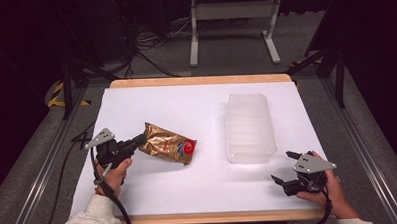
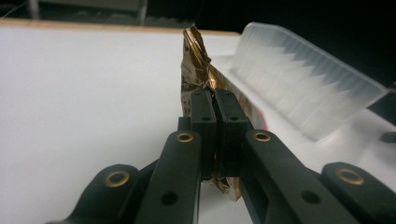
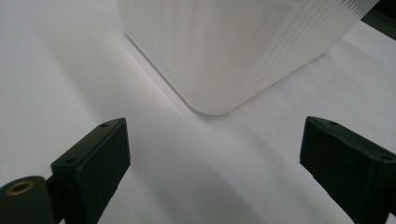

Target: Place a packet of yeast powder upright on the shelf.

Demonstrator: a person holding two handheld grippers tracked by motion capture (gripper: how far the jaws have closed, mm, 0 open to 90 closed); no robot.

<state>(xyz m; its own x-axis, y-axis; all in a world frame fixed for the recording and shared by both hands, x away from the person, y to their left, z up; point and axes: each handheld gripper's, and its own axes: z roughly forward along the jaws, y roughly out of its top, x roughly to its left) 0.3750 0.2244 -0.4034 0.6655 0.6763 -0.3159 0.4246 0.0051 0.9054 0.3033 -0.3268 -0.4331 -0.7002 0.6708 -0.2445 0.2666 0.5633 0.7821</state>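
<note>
— Foil is crinkling, I think. The left gripper (image 2: 215,100) is pinching the crumpled gold and brown foil snack bag (image 1: 167,144) by its edge, on the white table (image 1: 189,192), left of the frosted ribbed plastic tray (image 1: 249,127).

— Is it looking heavy?

— No, probably light, soft and slippery; the sealed edge is seeming the best hold. The right gripper (image 1: 283,169) is resting with jaws wide apart.

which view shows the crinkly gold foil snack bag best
The high view: the whole crinkly gold foil snack bag lies on the white table, the left gripper pinching its edge. The left gripper view shows the bag edge-on behind closed jaws.
</note>
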